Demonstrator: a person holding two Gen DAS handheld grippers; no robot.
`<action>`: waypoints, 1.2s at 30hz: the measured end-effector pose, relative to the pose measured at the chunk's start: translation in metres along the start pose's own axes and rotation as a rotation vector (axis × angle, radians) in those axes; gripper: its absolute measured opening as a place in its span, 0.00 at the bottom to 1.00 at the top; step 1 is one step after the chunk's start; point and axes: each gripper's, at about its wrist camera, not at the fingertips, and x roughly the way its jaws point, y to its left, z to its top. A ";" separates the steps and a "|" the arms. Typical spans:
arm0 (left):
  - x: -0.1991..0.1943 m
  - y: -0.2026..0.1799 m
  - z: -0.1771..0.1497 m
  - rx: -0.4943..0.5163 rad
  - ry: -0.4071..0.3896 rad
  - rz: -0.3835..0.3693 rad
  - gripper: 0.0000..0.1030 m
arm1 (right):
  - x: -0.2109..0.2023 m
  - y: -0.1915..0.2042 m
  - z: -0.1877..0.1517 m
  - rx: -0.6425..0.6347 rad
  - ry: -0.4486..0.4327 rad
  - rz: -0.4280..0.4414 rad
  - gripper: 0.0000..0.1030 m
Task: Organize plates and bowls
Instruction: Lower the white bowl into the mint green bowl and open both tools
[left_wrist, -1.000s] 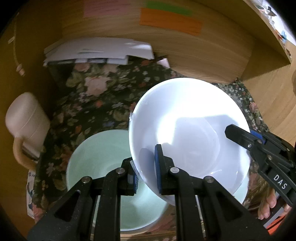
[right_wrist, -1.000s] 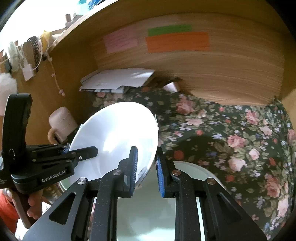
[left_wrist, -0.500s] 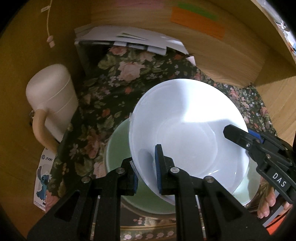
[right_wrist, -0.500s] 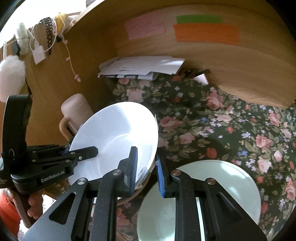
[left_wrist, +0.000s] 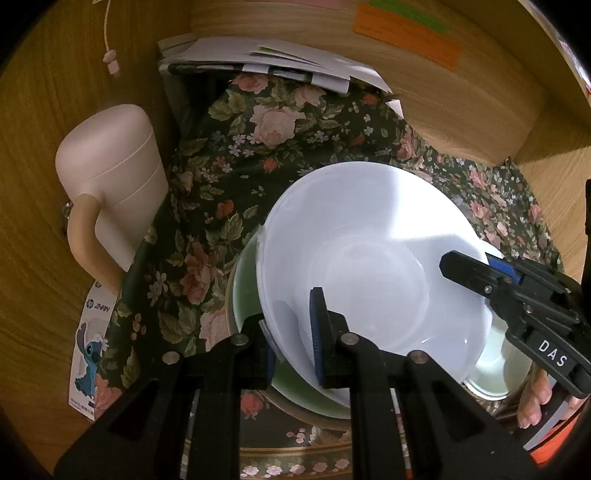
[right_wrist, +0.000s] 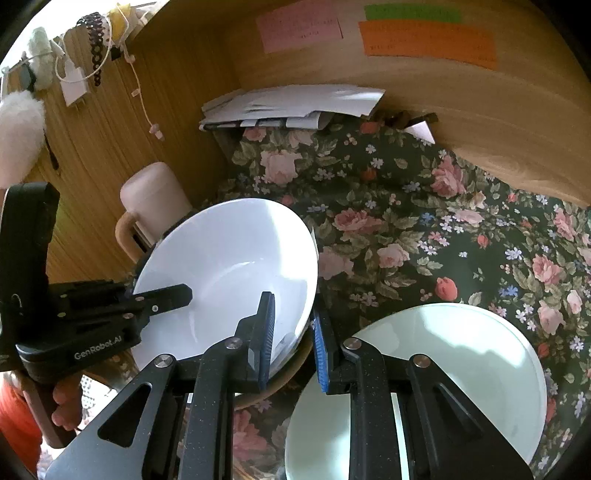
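A white bowl (left_wrist: 369, 258) is held by both grippers. My left gripper (left_wrist: 291, 339) is shut on its near rim; my right gripper (right_wrist: 291, 332) is shut on its right rim and also shows in the left wrist view (left_wrist: 480, 273). The white bowl (right_wrist: 229, 273) hangs just over a pale green bowl (left_wrist: 243, 291) that sits on the floral cloth. A second pale green dish (right_wrist: 443, 369) lies on the cloth to the right, partly under my right gripper. Whether the white bowl touches the green bowl cannot be told.
A cream lidded mug (left_wrist: 110, 199) with a handle stands at the left by the wooden wall. A stack of papers (left_wrist: 266, 59) lies at the back. The floral cloth (right_wrist: 424, 221) covers the shelf; wooden walls close in behind and beside.
Both grippers carried the white bowl left and down, so it now sits over the green bowl near the mug. The second green dish is now off to the right.
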 end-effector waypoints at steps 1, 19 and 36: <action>0.000 -0.001 0.000 0.005 -0.002 0.002 0.15 | 0.000 0.000 0.000 -0.001 0.001 0.001 0.17; -0.007 -0.003 0.000 0.055 -0.052 0.055 0.23 | -0.011 0.023 -0.001 -0.137 -0.049 -0.058 0.18; -0.028 0.016 0.010 -0.015 -0.089 0.001 0.45 | -0.007 -0.003 0.005 -0.062 -0.023 -0.045 0.38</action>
